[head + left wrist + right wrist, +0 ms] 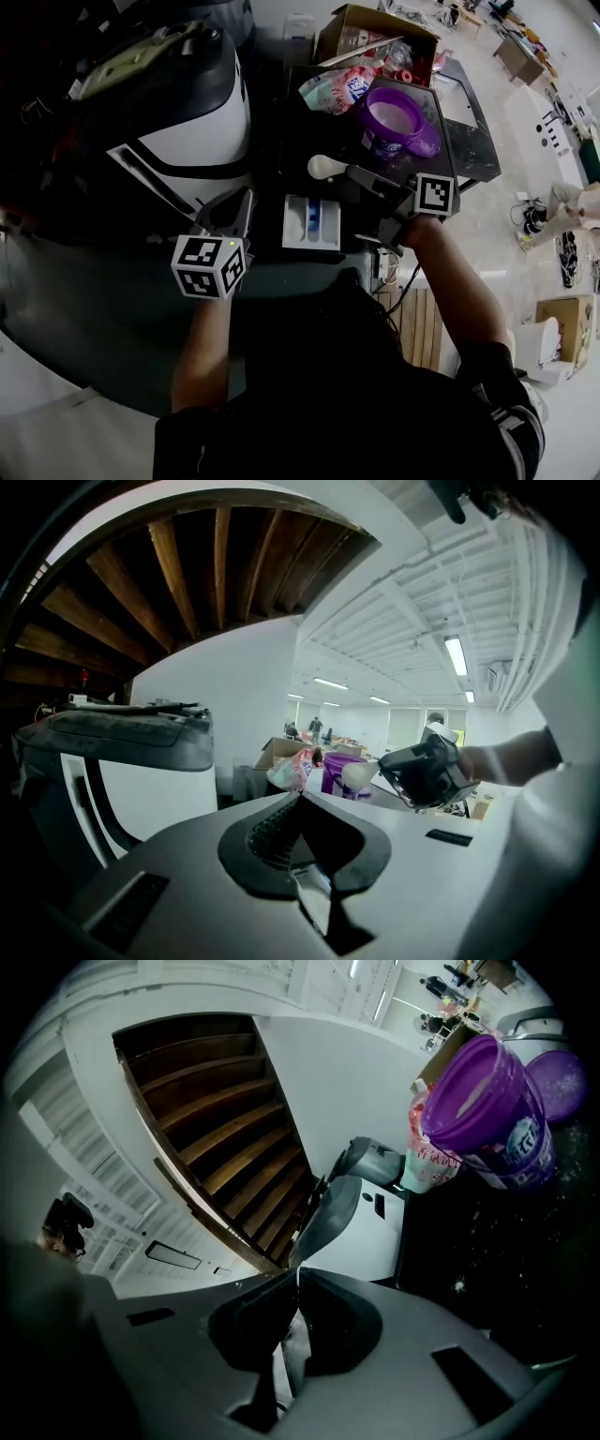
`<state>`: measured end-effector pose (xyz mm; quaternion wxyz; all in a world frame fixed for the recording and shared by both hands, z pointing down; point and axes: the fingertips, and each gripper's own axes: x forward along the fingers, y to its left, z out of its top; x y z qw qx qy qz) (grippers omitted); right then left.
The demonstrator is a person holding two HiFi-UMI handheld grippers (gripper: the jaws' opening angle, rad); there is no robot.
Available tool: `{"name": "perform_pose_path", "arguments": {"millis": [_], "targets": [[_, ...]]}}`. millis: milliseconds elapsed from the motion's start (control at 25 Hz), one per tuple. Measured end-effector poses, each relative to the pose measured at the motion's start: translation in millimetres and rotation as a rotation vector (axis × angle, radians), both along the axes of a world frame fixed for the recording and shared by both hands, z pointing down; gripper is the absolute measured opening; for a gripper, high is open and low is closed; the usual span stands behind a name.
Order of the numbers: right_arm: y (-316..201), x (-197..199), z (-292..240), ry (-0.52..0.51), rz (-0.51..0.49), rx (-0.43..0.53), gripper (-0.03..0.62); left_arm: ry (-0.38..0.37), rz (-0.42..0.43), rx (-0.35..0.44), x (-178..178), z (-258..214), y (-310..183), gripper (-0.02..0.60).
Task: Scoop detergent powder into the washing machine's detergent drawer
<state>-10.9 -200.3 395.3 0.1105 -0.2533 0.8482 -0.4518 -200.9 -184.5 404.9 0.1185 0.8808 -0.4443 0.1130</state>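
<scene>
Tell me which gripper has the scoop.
The right gripper: its jaws are shut on the handle of the scoop. The left gripper is shut on nothing.

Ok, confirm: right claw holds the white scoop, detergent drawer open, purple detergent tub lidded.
Not lidded: the head view shows the purple detergent tub open, its lid beside it. The right claw does hold the white scoop; the detergent drawer is open.

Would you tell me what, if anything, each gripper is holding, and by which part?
The right gripper is shut on the white scoop, gripping the end of its handle. The left gripper is shut with nothing in it.
</scene>
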Motion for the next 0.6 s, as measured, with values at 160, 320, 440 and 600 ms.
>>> {"name": "perform_pose_path", "arguments": {"millis": [160,320,440,600], "targets": [[10.3,-8.7,21.2,0.002,-0.004,-0.026,0.018,0.005,-0.004,-0.018,-4.8,10.5,1.2,0.008],[14.8,-15.4,40.8,0.020,-0.029,-0.015,0.020,0.007,-0.024,-0.031,-4.5,18.7,-0.6,0.008],[15.5,-21.3,52.4,0.048,-0.048,0.008,0.018,0.006,-0.027,-0.043,-0.8,24.7,-1.8,0.008],[15.2,-25.1,79.7,0.114,-0.041,-0.019,0.018,0.000,-0.022,-0.058,2.6,30.8,-1.3,0.008]]}}
